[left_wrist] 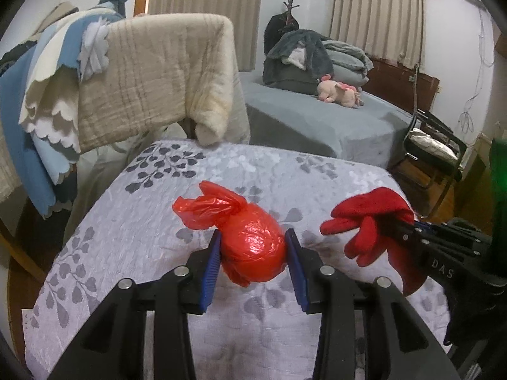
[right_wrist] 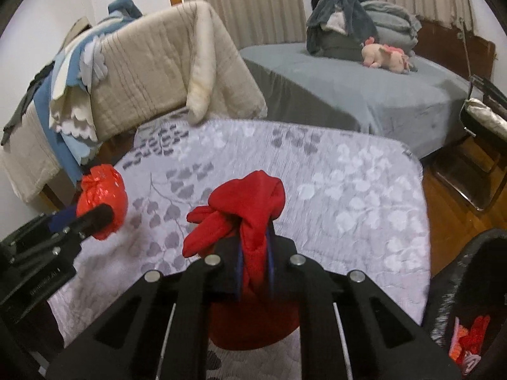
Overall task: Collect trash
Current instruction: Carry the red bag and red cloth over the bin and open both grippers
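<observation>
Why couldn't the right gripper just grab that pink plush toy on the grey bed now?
Probably not as things stand. The right gripper is already shut on a red glove, so its jaws are full. The plush toy lies on the grey bed, beyond the floral-covered surface in front.

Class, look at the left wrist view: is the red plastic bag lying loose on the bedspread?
No, the left tool grips the red plastic bag between its blue pads.

Dim, soft indoor light; fisheye edges bend, corners vignetted black.
</observation>
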{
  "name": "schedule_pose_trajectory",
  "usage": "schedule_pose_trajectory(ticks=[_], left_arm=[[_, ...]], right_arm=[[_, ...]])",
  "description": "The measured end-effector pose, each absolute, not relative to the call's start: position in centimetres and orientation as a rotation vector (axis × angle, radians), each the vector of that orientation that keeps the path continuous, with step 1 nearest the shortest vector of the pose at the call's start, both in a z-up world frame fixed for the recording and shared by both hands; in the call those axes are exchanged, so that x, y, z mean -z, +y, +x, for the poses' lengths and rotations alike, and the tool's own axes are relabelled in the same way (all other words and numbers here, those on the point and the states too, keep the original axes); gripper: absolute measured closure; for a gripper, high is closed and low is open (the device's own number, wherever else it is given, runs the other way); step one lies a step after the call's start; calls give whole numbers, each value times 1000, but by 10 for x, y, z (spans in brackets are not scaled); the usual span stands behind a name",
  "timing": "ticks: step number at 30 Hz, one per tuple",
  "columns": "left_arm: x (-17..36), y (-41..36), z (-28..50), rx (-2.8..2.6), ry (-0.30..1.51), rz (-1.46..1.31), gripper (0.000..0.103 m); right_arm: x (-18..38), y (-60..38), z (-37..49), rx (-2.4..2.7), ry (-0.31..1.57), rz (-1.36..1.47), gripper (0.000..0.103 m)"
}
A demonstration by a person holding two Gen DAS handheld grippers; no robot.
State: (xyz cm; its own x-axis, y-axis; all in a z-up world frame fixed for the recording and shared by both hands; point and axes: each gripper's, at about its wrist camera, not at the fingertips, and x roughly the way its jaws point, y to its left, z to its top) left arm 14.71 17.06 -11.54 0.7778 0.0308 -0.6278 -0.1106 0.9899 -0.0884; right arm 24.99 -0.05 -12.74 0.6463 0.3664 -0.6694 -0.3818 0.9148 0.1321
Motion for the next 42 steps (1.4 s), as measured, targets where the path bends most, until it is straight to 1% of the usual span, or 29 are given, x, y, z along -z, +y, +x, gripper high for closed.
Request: schedule_pose_trajectory(ticks=[18,42], left_arm=[[52,115,128,-25,631,-87,64],[9,39,99,117,583,-39,64]], right_arm=[[57,-56,213,-369,643,28,92],[5,-133,151,-262,540,49,92]])
